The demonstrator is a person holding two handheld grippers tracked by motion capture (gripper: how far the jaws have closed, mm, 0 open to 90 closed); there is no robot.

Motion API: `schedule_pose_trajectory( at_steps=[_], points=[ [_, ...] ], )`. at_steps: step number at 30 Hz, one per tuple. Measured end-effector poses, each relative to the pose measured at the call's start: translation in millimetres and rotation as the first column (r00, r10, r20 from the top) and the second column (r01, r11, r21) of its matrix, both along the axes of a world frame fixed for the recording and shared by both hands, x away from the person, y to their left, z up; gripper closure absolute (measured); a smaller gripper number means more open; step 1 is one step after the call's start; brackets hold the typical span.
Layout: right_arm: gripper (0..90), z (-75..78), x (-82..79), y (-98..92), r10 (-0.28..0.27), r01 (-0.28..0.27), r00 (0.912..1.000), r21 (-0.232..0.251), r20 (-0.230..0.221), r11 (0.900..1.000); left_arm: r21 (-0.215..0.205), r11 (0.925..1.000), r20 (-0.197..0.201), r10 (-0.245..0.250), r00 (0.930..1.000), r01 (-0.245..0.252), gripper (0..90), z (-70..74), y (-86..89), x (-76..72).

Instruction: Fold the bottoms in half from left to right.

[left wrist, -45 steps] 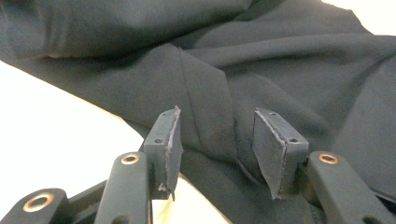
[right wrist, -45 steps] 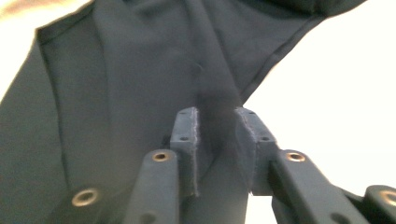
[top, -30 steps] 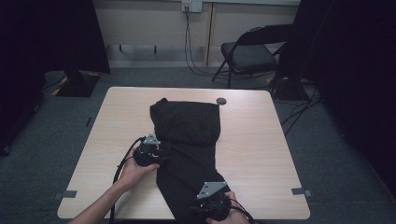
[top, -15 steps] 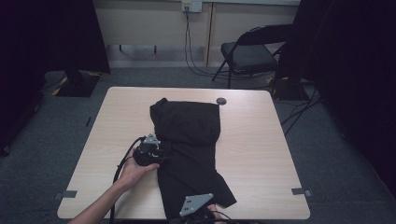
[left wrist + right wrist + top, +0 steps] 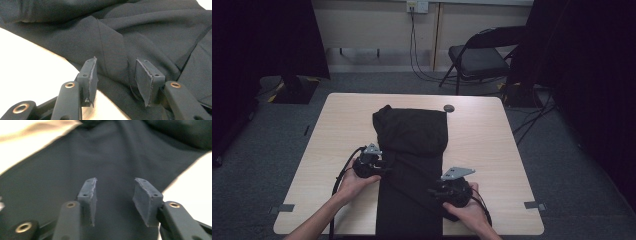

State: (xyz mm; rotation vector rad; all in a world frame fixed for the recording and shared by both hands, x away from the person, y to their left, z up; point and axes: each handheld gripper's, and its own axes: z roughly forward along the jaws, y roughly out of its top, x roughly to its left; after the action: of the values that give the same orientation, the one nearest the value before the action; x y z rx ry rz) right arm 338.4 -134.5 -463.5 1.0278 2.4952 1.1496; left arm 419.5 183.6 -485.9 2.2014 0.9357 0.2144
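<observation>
Handling this black garment (image 5: 412,165) means handling something soft, limp and light; it has no stiffness of its own, so it will sag, drape and slide wherever you lift it, and a single layer will peel away from the ones under it if you pinch too shallow. It lies lengthwise down the middle of the table (image 5: 492,150), its far end bunched near a small dark disc (image 5: 449,108) and its near end running off the table's front edge between your forearms; ridges and overlapping layers show that it is already partly folded. Your left gripper (image 5: 384,162) sits at the garment's left edge, jaws apart, and in the left gripper view a raised fold (image 5: 113,57) runs between the pads (image 5: 90,75) without being pressed; nothing is clamped there. Your right gripper (image 5: 432,191) rests over the cloth's right side nearer to you, and its jaws have just been opening; in the right gripper view they stand apart over smooth fabric (image 5: 112,160) with nothing caught between them. Judging from how it lies, you would do best to take hold at an edge or a fold ridge, biting deep enough to catch every layer; a grip on the flat middle will likely slip or gather only the top sheet; lift both sides evenly, since an uneven pull will skew the fold.
</observation>
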Motion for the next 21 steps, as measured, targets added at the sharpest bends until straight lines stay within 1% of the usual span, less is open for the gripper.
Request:
schedule_pose_trajectory(
  at_steps=[1, 2, 3, 4, 5, 6, 7, 8, 9, 10, 11, 12, 13, 15, 16, 17, 18, 19, 20, 21],
  points=[
    [48.4, -1.8, 2.9, -2.1, -0.007, 0.007, 1.0, -0.012, 0.002, 1.0, 0.0, 1.0, 0.0, 0.0, 1.0, 0.0, 52.7, 0.0, 0.0, 0.0],
    [46.7, -4.1, 5.2, -2.1, -0.015, 0.015, 0.9999, -0.037, 0.006, 0.999, -0.001, 1.0, 0.0, -0.002, 1.0, 0.002, 52.7, -0.1, 0.3, 0.5],
    [46.7, -4.1, 5.2, -2.1, -0.015, 0.015, 0.9999, -0.037, 0.006, 0.999, -0.001, 1.0, 0.0, -0.002, 1.0, 0.002, 52.7, -0.1, 0.3, 0.5],
    [50.5, -10.5, 9.8, -1.8, -0.015, 0.016, 0.9999, -0.075, 0.004, 0.997, 0.001, 1.0, -0.001, 0.001, 1.0, -0.001, 52.7, 0.1, 0.2, 0.3],
    [51.0, -13.2, 11.5, -1.4, -0.019, 0.018, 0.9998, -0.086, -0.002, 0.996, 0.003, 1.0, -0.001, 0.001, 1.0, -0.001, 52.7, 0.3, -0.1, -0.1],
    [53.9, -14.8, 12.2, -1.0, -0.025, 0.025, 0.9997, -0.09, 0.002, 0.996, 0.005, 1.0, 0.0, -0.001, 1.0, 0.001, 52.7, 0.5, -0.2, -0.4],
    [57.3, -15.7, 12.8, -0.8, -0.024, 0.024, 0.9997, -0.09, 0.0, 0.996, 0.005, 1.0, 0.0, -0.001, 1.0, 0.001, 52.7, 0.5, -0.2, -0.4],
    [65.5, -16.1, 12.9, -0.7, -0.029, 0.029, 0.9996, -0.094, 0.001, 0.995, 0.001, 1.0, -0.001, 0.0, 1.0, 0.0, 52.7, 0.3, 0.3, -0.1],
    [73.2, -15.9, 11.9, -1.1, -0.034, 0.035, 0.9994, -0.091, 0.012, 0.995, 0.001, 1.0, -0.002, 0.001, 1.0, -0.001, 52.7, 0.5, 0.7, 0.1],
    [77.4, -15.3, 11.1, -1.6, -0.027, 0.028, 0.9995, -0.08, 0.015, 0.996, 0.002, 1.0, -0.001, 0.0, 1.0, 0.0, 52.7, 0.7, 0.9, 0.1],
    [84.7, -14.3, 9.5, -1.7, -0.022, 0.023, 0.9997, -0.072, 0.015, 0.997, 0.001, 1.0, 0.0, 0.001, 1.0, -0.001, 52.7, 1.0, 1.1, 0.0],
    [90.0, -12.5, 6.9, -1.7, -0.018, 0.019, 0.9998, -0.055, 0.012, 0.998, -0.001, 1.0, 0.003, 0.001, 1.0, -0.001, 52.7, 1.5, 1.6, -0.1],
    [90.0, -10.1, 3.9, -0.9, 0.007, -0.007, 1.0, -0.028, -0.006, 1.0, -0.006, 1.0, 0.002, 0.006, 1.0, -0.006, 52.7, 2.1, 1.9, -0.3],
    [90.0, -3.7, -7.5, 4.9, 0.057, -0.057, 0.9983, -0.017, -0.006, 0.998, -0.012, 0.9999, 0.007, 0.007, 0.9999, -0.007, 52.7, 3.9, 3.4, 0.0],
    [90.0, -0.3, -14.3, 8.6, 0.09, -0.09, 0.9958, 0.005, -0.013, 0.996, -0.019, 0.9998, 0.006, 0.011, 0.9999, -0.011, 52.7, 5.0, 4.4, 0.0],
    [90.0, 3.5, -22.5, 13.0, 0.11, -0.11, 0.9939, 0.017, -0.011, 0.994, -0.026, 0.9996, 0.01, 0.013, 0.9999, -0.013, 52.6, 6.3, 5.5, 0.3],
    [90.0, 6.8, -30.1, 17.9, 0.146, -0.145, 0.9893, 0.026, -0.012, 0.989, -0.032, 0.9993, 0.015, 0.021, 0.9997, -0.021, 52.6, 7.4, 6.6, 0.5],
    [90.0, 9.8, -37.7, 22.2, 0.17, -0.17, 0.9855, 0.025, 0.0, 0.985, -0.032, 0.9993, 0.015, 0.021, 0.9997, -0.021, 52.6, 7.4, 6.6, 0.5],
    [90.0, 11.5, -42.5, 24.9, 0.173, -0.173, 0.9847, 0.008, 0.021, 0.985, -0.042, 0.9986, 0.014, 0.034, 0.9993, -0.033, 52.6, 8.4, 8.9, 1.1],
    [90.0, 11.0, -41.6, 24.8, 0.174, -0.174, 0.9843, -0.004, 0.031, 0.985, -0.042, 0.9986, 0.014, 0.034, 0.9993, -0.033, 52.7, 8.4, 8.9, 1.1]
  ],
)
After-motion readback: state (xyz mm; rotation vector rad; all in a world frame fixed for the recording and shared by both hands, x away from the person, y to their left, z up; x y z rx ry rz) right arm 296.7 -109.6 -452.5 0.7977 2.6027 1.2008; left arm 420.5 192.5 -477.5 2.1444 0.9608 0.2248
